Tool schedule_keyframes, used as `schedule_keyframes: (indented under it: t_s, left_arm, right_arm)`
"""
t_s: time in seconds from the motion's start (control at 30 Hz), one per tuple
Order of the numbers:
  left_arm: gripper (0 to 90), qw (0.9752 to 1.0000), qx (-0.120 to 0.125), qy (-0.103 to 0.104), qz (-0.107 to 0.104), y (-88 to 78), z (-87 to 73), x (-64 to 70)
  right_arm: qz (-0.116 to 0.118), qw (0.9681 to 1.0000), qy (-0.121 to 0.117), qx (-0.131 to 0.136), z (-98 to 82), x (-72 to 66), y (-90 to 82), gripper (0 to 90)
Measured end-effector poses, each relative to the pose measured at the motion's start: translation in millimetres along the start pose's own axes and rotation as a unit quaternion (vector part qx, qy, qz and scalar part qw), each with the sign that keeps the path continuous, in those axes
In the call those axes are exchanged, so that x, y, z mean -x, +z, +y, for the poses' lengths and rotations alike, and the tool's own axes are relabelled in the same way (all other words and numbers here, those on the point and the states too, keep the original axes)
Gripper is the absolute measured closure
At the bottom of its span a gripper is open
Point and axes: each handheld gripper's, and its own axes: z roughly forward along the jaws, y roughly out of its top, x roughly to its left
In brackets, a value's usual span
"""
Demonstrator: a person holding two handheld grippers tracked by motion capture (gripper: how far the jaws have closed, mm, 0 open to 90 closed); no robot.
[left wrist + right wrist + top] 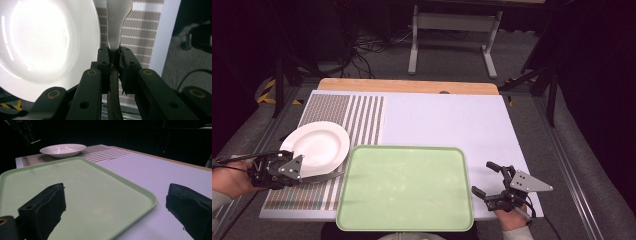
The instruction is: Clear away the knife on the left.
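High view: left claw [307, 175] is clamped on a knife [326, 176], whose blade points toward 3 o'clock, reaching the tray [404, 220] edge, plate [319, 142] at 12. Right claw [486, 182] gapes empty over bare counter [447, 120].

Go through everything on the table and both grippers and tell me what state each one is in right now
Left gripper: shut on the knife.
Knife: held by its handle, blade over the striped placemat.
White plate: upright on the placemat, empty.
Green tray: flat on the table, empty.
Right gripper: open, holding nothing, beside the tray's right edge.
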Motion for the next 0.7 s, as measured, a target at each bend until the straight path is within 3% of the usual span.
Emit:
schedule_keyframes:
  t_s: [0.23, 0.33, 0.37, 0.47, 0.57, 0.7]
  left_arm:
    - [80.1, 0.9978, 0.043, -0.049, -0.012, -7.5, 2.7, -4.3]
    - [80.0, 0.9939, 0.059, -0.089, -0.026, -9.1, 5.9, -7.2]
    - [80.0, 0.9939, 0.059, -0.089, -0.026, -9.1, 5.9, -7.2]
    - [80.0, 0.9905, 0.076, -0.109, -0.034, -10.9, 13.0, -11.3]
    - [80.0, 0.9884, 0.085, -0.122, -0.031, -13.4, 18.6, -12.6]
    - [80.0, 0.9816, 0.106, -0.158, -0.019, -16.3, 27.7, -13.1]
  right_arm:
    - [-0.002, 1.0, -0.001, -0.001, -0.1, 0.0, -0.3, 3.2]
    - [-0.001, 1.0, 0.0, -0.001, -0.2, 0.0, -0.2, 3.2]
    - [-0.001, 1.0, 0.0, -0.001, -0.2, 0.0, -0.2, 3.2]
    - [0.0, 1.0, 0.003, 0.002, -0.2, 0.2, -0.5, 3.2]
    - [0.0, 1.0, 0.003, 0.002, -0.4, 0.1, -0.7, 3.2]
    - [-0.002, 1.0, 0.002, 0.003, -0.4, 0.2, -1.8, 3.2]
